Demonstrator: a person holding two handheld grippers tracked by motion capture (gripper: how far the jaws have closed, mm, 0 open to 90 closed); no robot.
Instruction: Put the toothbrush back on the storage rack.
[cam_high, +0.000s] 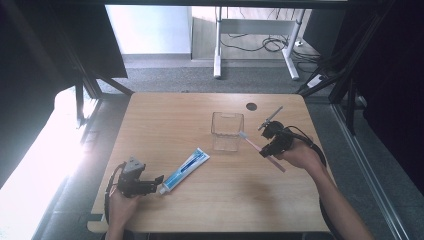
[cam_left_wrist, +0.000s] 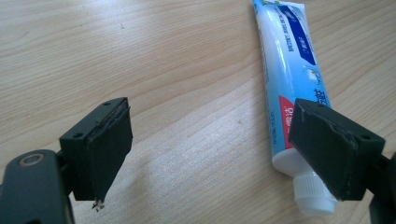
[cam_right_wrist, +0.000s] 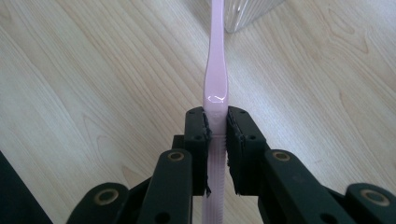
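Toothbrush, pink, is what we have in hand: in the high view the right gripper holds it over the right half of the table, bristle end pointing at the near right corner of the clear cup and very close to its rim; handle end trails toward the person's right hand. Toothpaste tube lies flat, left of centre, cap nearest the left gripper. Open wood all round; the far half of the table is bare apart from a dark round hole, and the right edge is not far from the hand.

Left gripper view: the left gripper has its jaws wide apart, low over the wood, one pad just above the tube near its white cap. Nothing gripped. We judge the tube soft and light; a hold on the firmer shoulder by the cap would squeeze out less paste.

Right gripper view: the right gripper is clamped on the toothbrush at the ribbed part of the handle, neck running straight ahead to the cup. We judge it light, stiff, glossy (likely to swivel in the pads). The cup is thin-walled and probably easy to tip with a nudge at the rim.
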